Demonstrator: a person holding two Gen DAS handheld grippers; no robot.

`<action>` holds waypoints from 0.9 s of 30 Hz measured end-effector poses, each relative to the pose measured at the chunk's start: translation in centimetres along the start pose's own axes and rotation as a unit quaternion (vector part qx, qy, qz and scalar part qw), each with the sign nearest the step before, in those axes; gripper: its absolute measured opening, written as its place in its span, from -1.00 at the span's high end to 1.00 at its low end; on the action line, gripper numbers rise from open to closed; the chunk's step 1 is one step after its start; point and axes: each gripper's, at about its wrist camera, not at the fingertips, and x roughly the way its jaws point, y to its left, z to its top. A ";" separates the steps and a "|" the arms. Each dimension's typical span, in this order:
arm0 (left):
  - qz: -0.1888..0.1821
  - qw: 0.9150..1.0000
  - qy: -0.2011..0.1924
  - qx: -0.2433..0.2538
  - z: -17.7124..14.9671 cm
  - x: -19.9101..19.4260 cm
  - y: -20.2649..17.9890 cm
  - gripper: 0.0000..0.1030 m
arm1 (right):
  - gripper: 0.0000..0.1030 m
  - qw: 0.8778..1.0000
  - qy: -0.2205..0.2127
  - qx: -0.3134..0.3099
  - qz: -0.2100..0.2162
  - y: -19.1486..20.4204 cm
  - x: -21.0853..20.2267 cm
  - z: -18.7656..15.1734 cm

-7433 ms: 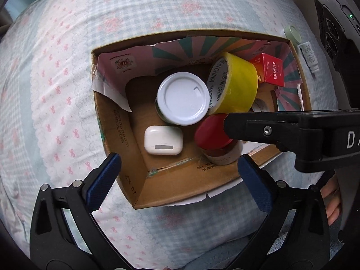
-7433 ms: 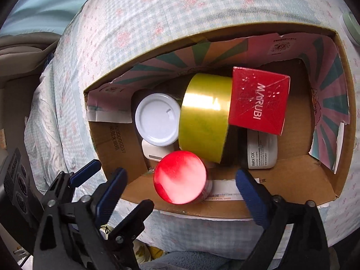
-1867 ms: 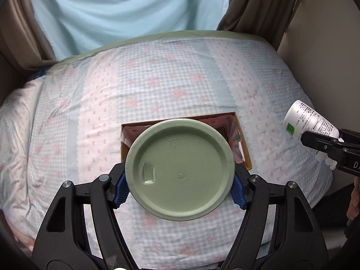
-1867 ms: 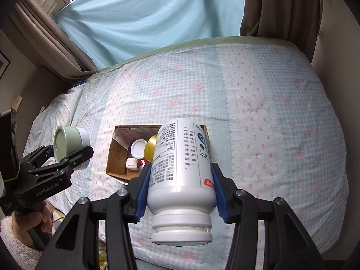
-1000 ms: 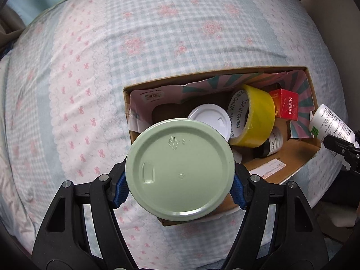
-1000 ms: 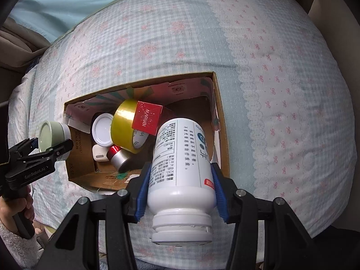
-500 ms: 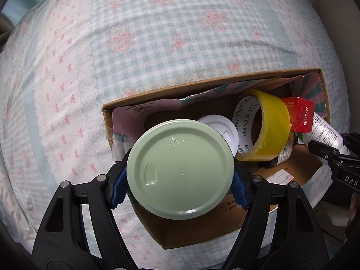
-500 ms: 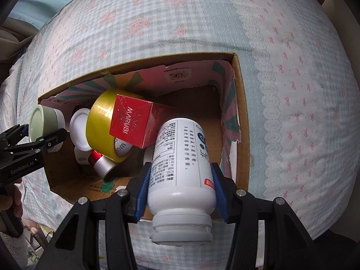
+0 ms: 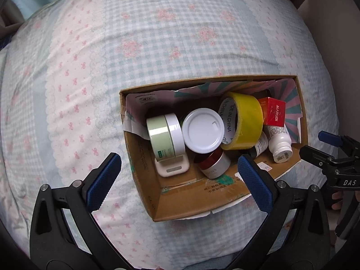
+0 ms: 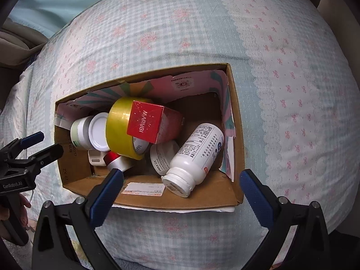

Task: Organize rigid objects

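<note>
On the bed [image 9: 157, 33], with its checked blue-and-pink cover, sits an open brown cardboard box [image 9: 180, 204] [image 10: 144, 200] lined with striped paper. Inside it, at the left end, a pale green round jar with a white base [image 9: 164, 135] [image 10: 78, 132] lies on its side, resting on a small white earbud case [image 9: 173, 168] [image 10: 96, 158]. Beside it stands a container with a round white lid [image 9: 202, 130] [image 10: 99, 132], and below that a red-topped silver jar [image 9: 213, 164] [image 10: 117, 159] lies tilted. A roll of yellow packing tape [image 9: 243, 121] [image 10: 119, 121] stands on edge in the middle, touching a red cardboard carton printed MARUBI [image 9: 273, 114] [image 10: 146, 121]. At the right end a white plastic pill bottle with a printed label [image 9: 279, 141] [image 10: 195, 155] lies on its side, cap end toward the near wall, next to a small white tub [image 10: 160, 155].

The left gripper [image 9: 177, 171] hovers above the box's near left corner, its blue-padded fingers [image 9: 103, 175] spread wide and holding nothing. The right gripper [image 10: 180, 189] hovers above the near wall, its fingers [image 10: 254, 195] likewise wide apart and empty.
</note>
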 end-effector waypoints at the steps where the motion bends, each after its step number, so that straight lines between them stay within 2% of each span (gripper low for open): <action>1: 0.000 1.000 -0.005 -0.001 -0.3 -0.5 -0.1 -0.99 | -1.00 1.000 -0.005 0.001 0.001 0.0 -0.4 -0.3; 7: -0.003 0.999 -0.036 -0.011 -2.3 -4.4 -0.8 -0.99 | -1.00 0.999 -0.035 -0.002 0.007 0.5 -3.7 -2.1; 11: -0.024 0.997 -0.066 -0.038 -4.0 -8.0 -1.3 -0.99 | -1.00 0.998 -0.055 -0.012 0.010 1.2 -6.3 -3.7; 18: -0.007 0.989 -0.134 -0.066 -7.3 -14.7 -3.2 -0.99 | -1.00 0.994 -0.093 -0.052 0.013 2.2 -12.0 -5.4; 22: -0.005 0.977 -0.196 -0.082 -9.3 -20.1 -5.4 -0.99 | -1.00 0.989 -0.133 -0.061 0.030 1.8 -17.2 -6.2; 27: 0.029 0.952 -0.294 -0.086 -12.2 -27.4 -10.0 -0.99 | -1.00 0.973 -0.215 -0.080 0.017 0.5 -25.7 -8.1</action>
